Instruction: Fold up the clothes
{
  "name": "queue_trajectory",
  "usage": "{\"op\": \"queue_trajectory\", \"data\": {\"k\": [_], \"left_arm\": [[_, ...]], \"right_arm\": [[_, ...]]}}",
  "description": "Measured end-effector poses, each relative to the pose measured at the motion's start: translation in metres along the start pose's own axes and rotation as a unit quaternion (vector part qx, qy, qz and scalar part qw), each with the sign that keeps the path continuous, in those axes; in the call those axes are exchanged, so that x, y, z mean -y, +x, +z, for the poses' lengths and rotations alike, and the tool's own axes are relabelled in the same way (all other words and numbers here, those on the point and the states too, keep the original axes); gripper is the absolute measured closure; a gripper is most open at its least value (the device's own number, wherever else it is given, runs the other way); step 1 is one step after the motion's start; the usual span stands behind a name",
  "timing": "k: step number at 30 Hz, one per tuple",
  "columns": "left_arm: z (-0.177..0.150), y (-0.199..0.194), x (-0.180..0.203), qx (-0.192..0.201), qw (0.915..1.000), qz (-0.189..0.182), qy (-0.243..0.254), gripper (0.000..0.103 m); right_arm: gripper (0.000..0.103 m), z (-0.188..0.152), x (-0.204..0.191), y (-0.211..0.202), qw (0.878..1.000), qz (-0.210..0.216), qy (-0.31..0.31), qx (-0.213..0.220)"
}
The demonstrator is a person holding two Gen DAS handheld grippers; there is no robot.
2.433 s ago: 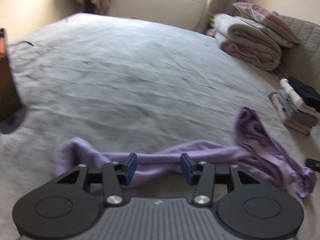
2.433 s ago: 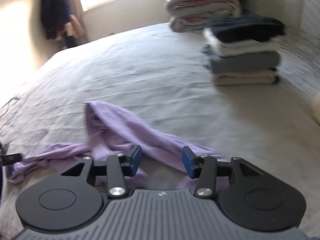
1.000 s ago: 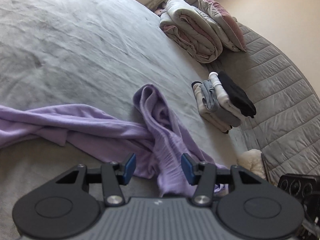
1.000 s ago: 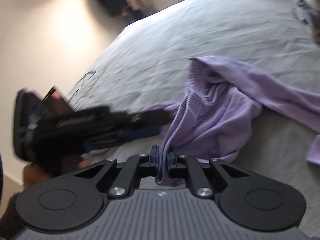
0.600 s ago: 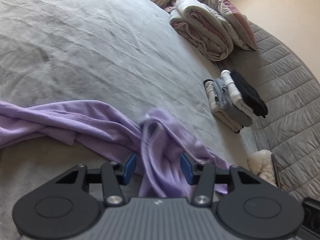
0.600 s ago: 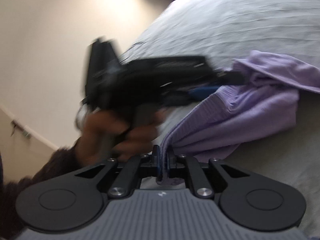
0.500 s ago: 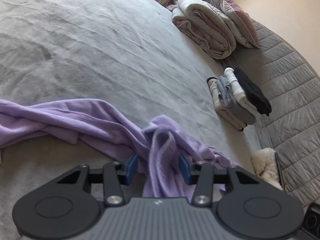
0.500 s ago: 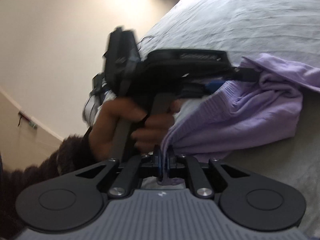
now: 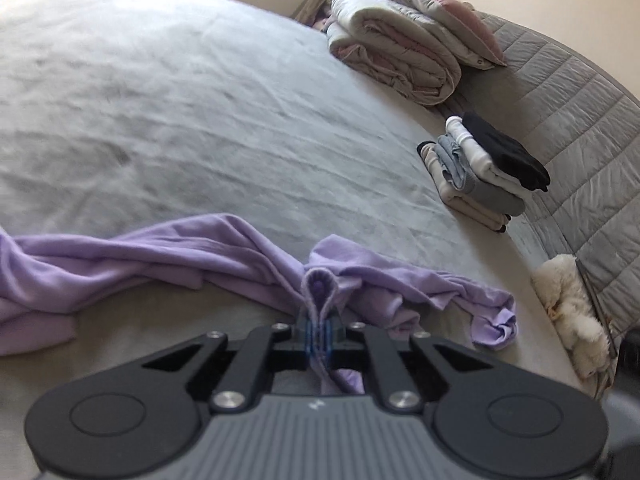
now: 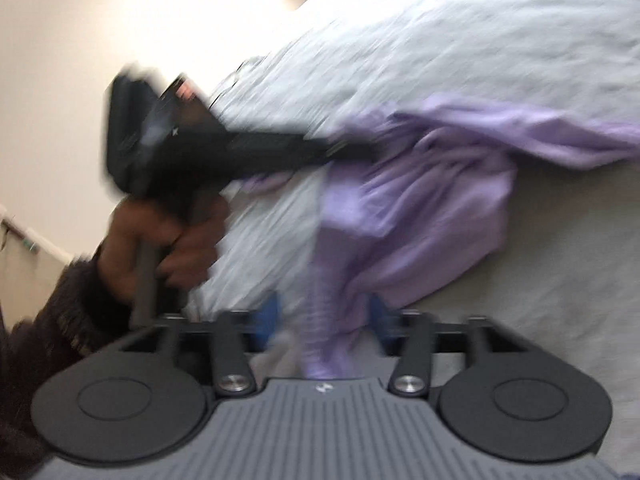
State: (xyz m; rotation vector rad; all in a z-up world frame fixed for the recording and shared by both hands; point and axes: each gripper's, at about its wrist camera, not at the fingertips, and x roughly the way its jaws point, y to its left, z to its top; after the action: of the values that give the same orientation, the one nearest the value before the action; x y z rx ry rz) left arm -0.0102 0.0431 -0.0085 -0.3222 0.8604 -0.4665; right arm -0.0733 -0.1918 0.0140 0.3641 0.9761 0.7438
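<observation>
My left hand-held gripper, at the bottom centre of its view, is closing, its blue pads pinching a ribbed edge of the crumpled lilac knit garment. My right hand-held gripper is opening, a lilac strip hanging loose between its parted pads. The garment sprawls across the pale grey bed. At the right of the left view sits a stack of folded clothes, with a rolled quilt at the upper right.

Black fingers with blue pads; fuzzy dark sleeve.
</observation>
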Motion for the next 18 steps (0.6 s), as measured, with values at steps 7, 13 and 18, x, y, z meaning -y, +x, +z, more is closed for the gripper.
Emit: {"op": "queue_trajectory", "data": {"k": [7,13,18], "left_arm": [[-0.009,-0.038,-0.027,0.027,0.9993,0.025,-0.002,0.097],[-0.022,-0.06,-0.06,0.028,0.998,0.051,-0.022,0.097],[-0.033,-0.075,-0.087,0.029,0.9957,0.074,-0.047,0.097]], "right_arm": [[0.044,0.024,0.042,-0.006,0.99,-0.029,0.124,0.068],[0.044,0.03,0.08,-0.009,0.959,-0.019,0.262,0.108],[0.044,0.029,0.097,-0.005,0.927,-0.028,0.347,0.141]]}}
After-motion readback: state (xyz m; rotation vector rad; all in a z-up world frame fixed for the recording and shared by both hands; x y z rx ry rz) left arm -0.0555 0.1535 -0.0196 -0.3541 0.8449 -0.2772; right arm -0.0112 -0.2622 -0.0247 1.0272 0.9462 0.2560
